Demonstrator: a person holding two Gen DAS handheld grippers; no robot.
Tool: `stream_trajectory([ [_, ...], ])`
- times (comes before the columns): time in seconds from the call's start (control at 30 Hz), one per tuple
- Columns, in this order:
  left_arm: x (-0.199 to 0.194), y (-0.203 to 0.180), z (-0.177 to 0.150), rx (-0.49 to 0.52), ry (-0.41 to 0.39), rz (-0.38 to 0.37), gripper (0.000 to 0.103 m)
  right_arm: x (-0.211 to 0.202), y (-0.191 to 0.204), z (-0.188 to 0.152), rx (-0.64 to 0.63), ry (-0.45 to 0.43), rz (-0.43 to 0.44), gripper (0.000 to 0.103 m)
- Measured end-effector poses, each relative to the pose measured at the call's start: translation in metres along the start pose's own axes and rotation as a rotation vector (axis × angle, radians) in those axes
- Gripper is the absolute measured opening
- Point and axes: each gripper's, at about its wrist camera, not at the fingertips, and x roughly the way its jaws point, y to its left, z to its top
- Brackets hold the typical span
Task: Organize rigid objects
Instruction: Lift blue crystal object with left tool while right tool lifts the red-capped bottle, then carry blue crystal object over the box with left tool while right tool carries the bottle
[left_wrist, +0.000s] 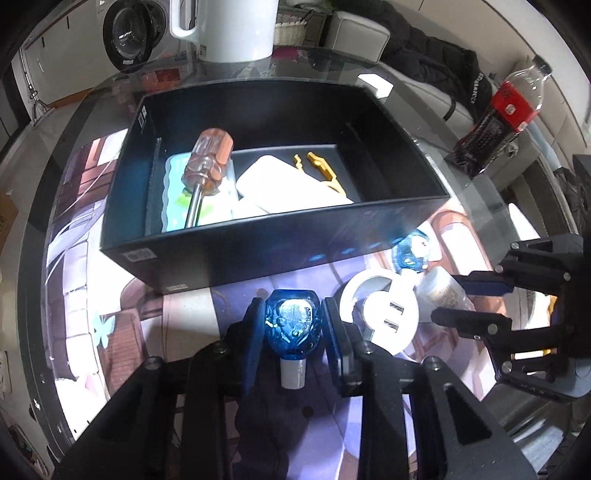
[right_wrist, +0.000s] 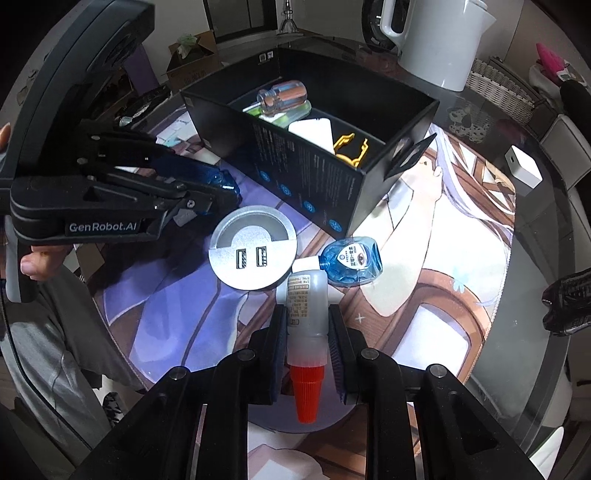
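Note:
My left gripper is shut on a blue bottle with a white cap, just in front of the black box. My right gripper is shut on a white glue bottle with a red cap. A second blue bottle lies on the mat beside a round silver USB hub. The box holds a screwdriver, a white block, a yellow clip and a light blue case. The left gripper also shows in the right wrist view.
A printed mat covers the glass table. A white kettle stands behind the box. A cola bottle lies at the right. A white charger cube sits at the far right. A wicker basket is behind.

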Motion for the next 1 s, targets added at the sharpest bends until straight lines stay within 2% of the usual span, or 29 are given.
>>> stream_trajectory([
  [0.17, -0.038, -0.009, -0.005, 0.055, -0.141, -0.005, 0.029, -0.032, 0.003, 0.009, 0.030, -0.153, 0.017, 0.021],
  [0.47, -0.105, -0.017, -0.012, 0.125, -0.473, 0.086, 0.029, -0.093, 0.024, 0.021, 0.057, -0.502, -0.006, 0.021],
  [0.73, -0.137, -0.021, -0.032, 0.157, -0.679, 0.140, 0.029, -0.133, 0.064, 0.002, -0.010, -0.788, -0.076, 0.021],
  [0.9, -0.162, -0.020, -0.057, 0.139, -0.842, 0.173, 0.029, -0.144, 0.081, -0.013, 0.001, -0.912, -0.104, 0.021],
  [1.0, -0.169, -0.021, -0.062, 0.153, -0.887, 0.187, 0.029, -0.149, 0.087, -0.019, 0.018, -0.954, -0.112, 0.021],
])
